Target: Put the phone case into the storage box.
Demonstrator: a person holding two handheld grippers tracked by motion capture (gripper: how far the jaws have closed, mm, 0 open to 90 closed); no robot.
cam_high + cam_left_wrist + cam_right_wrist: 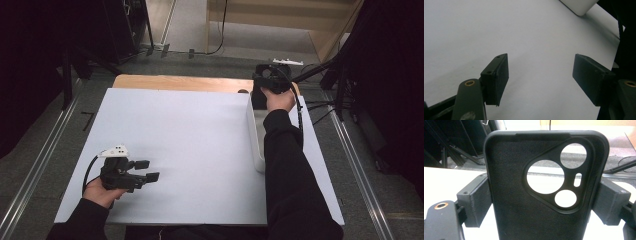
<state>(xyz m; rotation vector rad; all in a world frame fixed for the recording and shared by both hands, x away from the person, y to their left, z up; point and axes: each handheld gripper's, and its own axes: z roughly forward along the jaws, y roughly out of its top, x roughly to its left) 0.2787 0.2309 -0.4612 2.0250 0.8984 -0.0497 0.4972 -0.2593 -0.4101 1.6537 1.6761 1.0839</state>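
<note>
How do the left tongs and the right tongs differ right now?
The right tongs are shut on a black phone case, pads pressing its two side edges; the left tongs stand open with nothing between them. The right tongs are at the table's far edge beside the white bin; the left tongs are near the front left over bare white table. Both are black and hand-held.

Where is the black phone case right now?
The phone case stands upright between the pads of the right gripper, clamped at its two sides. In the high view that gripper is at the table's far right, by the far end of the white tray.
</note>
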